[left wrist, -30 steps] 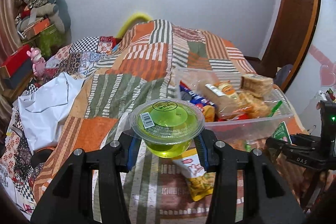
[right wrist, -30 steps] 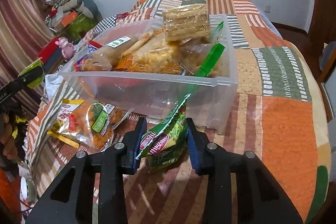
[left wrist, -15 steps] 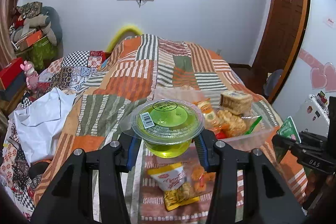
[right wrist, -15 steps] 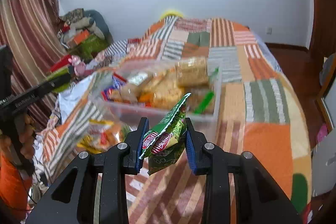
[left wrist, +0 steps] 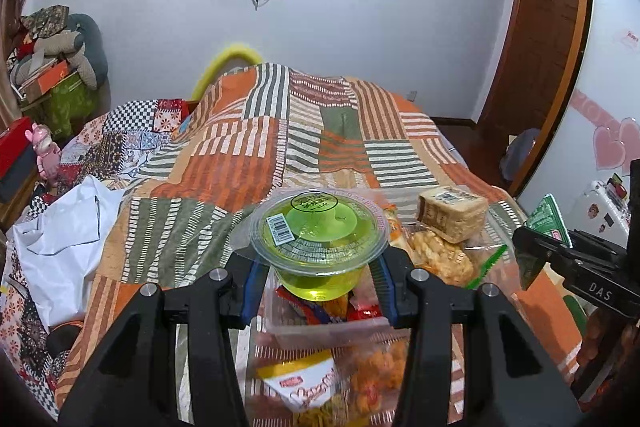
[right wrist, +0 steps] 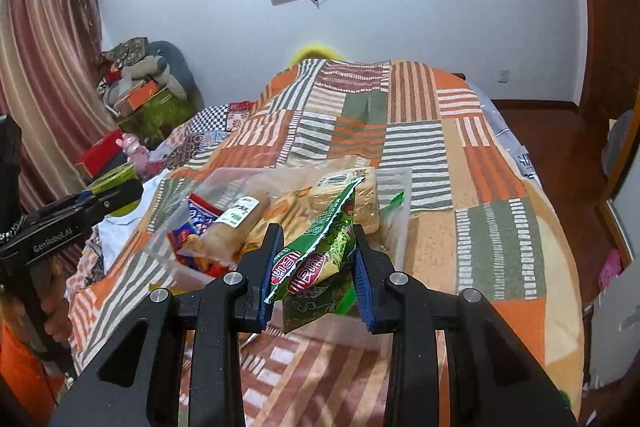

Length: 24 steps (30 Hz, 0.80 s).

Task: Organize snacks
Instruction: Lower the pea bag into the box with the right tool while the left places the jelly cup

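My left gripper [left wrist: 318,281] is shut on a green jelly cup [left wrist: 320,245] with a clear lid and holds it above the near end of a clear plastic bin [left wrist: 324,333] full of snacks. My right gripper [right wrist: 316,281] is shut on a green snack packet [right wrist: 320,259] and holds it above the bin's near edge [right wrist: 188,273]. The bin sits on a patchwork bedspread [right wrist: 420,147]. Each gripper shows at the edge of the other's view: the right one [left wrist: 576,267] and the left one [right wrist: 68,223].
A yellow-and-white snack bag [left wrist: 308,387] and a clear bag of orange snacks [left wrist: 376,375] lie on the bed in front of the bin. A white cloth [left wrist: 60,243] lies at the left. Boxes and stuffed toys [right wrist: 148,91] are piled by the wall.
Both grippers have risen and moved forward with their snacks, from beside the bin to above it. The bin now sits lower in both views.
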Motion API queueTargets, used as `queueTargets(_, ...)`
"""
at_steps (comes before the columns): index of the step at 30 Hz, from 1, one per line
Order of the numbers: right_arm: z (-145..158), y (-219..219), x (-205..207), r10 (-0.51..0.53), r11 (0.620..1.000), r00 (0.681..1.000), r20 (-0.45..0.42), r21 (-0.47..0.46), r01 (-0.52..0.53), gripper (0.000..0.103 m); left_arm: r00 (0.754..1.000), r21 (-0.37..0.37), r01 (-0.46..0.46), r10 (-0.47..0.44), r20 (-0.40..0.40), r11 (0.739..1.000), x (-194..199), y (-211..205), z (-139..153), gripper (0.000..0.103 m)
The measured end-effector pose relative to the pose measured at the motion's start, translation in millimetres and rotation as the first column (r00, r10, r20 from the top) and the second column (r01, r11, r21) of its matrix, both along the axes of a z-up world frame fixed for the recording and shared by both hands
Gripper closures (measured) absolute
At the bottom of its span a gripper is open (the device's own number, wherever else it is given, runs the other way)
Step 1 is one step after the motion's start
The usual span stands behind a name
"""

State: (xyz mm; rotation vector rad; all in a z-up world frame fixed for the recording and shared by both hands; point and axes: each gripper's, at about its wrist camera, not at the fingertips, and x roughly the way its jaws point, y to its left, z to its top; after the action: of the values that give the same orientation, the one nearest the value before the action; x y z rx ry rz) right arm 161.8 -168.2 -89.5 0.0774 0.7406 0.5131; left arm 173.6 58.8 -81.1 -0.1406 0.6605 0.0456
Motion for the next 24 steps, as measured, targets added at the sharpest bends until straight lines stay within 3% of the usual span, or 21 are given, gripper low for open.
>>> queueTargets(14, -19.1, 3.4, 14.9, 0.014, 1.000, 0.999, -0.053, 0.002, -0.014, 0.073, 0.997, 0.009, 0.013, -0.013, -0.070, 1.000, 52.3, -8.0, -34.6, 0.057)
queueTargets(24, -31.9, 3.8, 23.9, 0.010, 1.000, 0.996, -0.085, 0.000, -0.010, 0.073, 0.989, -0.017, 0.018, -0.020, -0.148, 1.000, 67.9, -6.2, -57.0, 0.057)
